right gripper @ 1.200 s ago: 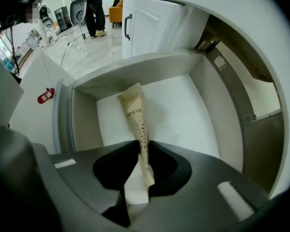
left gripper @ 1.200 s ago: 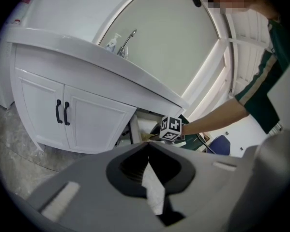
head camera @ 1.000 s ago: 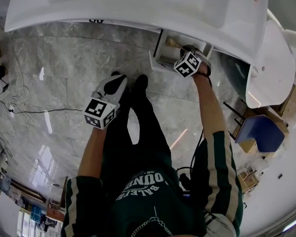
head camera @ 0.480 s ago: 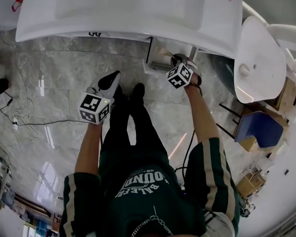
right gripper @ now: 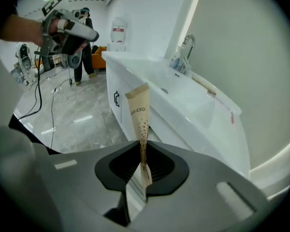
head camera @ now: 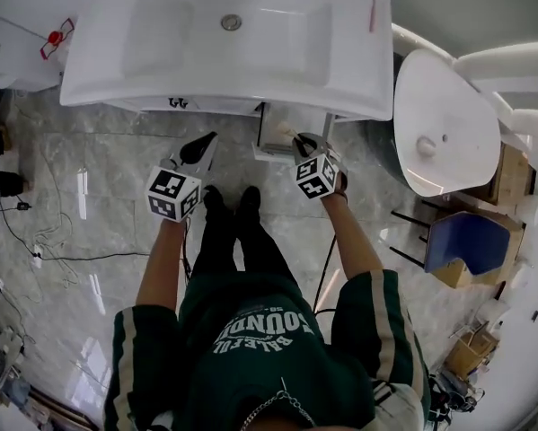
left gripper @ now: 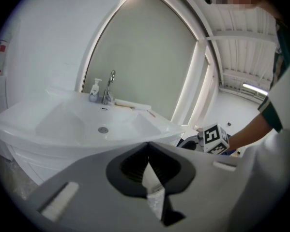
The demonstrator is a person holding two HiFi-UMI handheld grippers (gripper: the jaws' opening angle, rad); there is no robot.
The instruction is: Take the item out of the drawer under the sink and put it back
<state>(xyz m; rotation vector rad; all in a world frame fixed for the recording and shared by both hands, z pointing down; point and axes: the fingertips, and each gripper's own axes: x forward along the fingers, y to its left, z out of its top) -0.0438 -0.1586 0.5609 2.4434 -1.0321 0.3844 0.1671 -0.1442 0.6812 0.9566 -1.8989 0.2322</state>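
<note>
Right gripper (right gripper: 142, 152): jaws are standing nearly together and pinching the lower end of a slim beige paper packet (right gripper: 140, 112), which is rising upright above the pads. A second earlier this gripper was down at the open drawer (head camera: 276, 135) under the sink (head camera: 233, 52). It is now holding the packet higher, over that drawer. Left gripper (left gripper: 148, 149): jaws are meeting tip to tip and gripping nothing. It too is sitting higher than before, left of the drawer. The head view is now showing the whole basin.
</note>
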